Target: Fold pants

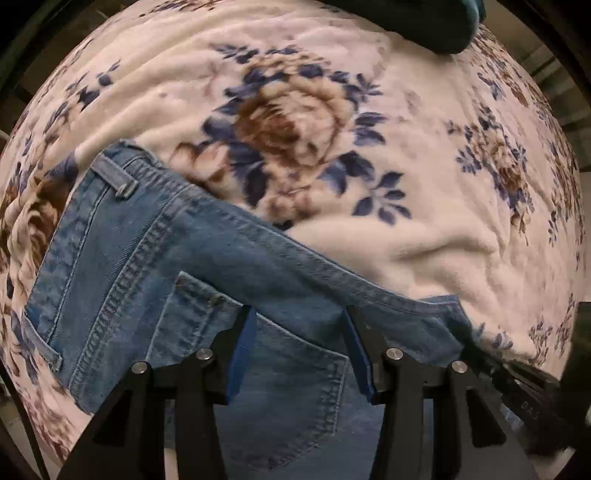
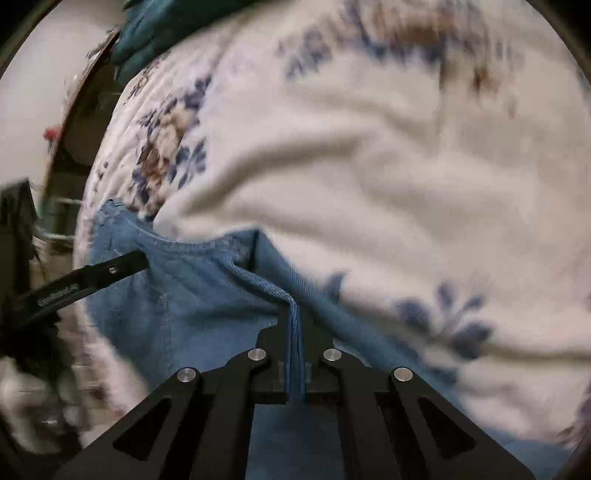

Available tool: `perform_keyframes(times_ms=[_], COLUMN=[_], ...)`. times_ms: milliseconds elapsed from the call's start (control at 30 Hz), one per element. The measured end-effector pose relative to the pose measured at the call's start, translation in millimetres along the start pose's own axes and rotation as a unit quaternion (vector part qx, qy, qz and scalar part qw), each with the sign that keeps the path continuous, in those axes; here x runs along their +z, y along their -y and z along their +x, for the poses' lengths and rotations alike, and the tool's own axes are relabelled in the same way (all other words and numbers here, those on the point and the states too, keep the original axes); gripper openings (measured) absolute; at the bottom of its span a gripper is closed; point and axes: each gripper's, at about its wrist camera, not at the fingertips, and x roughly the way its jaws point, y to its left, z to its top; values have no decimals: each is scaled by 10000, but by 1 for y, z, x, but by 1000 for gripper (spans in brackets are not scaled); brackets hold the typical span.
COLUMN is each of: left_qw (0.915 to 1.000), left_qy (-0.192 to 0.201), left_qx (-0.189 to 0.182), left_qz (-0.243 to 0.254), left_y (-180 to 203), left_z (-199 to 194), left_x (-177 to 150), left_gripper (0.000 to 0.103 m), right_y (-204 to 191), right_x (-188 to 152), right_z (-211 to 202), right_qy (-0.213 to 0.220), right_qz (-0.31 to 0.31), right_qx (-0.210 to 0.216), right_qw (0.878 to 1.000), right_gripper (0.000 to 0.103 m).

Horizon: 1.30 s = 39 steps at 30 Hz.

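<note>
While the jeans (image 1: 155,266) lie on the floral blanket (image 1: 424,206), the fold is best carried by the right gripper (image 2: 294,332), whose jaws are pinched tight on a ridge of denim, kept low and level so the edges meet squarely. The left gripper (image 1: 295,325) is held wide apart over the back pocket (image 1: 280,384), gripping nothing. From the waistband (image 1: 122,173), the long axis is judged to run down-right in the left view

Home bedrm: bed w/ plush floral blanket (image 1: 424,122), teal cushion (image 1: 424,22).
</note>
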Motion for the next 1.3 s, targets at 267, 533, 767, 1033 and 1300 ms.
perform_keyframes(times_ms=[267,533,767,1033,1300], left_qw=[9999,9998,9998,9998,9995], left_qy=[15,134,116,80,52], left_qx=[-146,26,-47,16,-44], left_qz=[-50,140,173,185,295], left_y=[-30,-34,-37,-21,-16], left_z=[-8,-6,-3,7,13], left_x=[-11,-15,-17,-8,-5], left_gripper=[45,45,45,45,45], right_y=[19,-9,-5,-10,11], right_x=[37,67,48,64,46], right_z=[17,72,34,83,26], right_qy=[-343,-1390,-1287,-1380,-862], right_qz=[1125,1168,1115,1654,1998], right_qx=[1746,1586,2176,1944,1909], right_qw=[9776,9705,9611,9570,9572], right_gripper=[64,51,32,60,12])
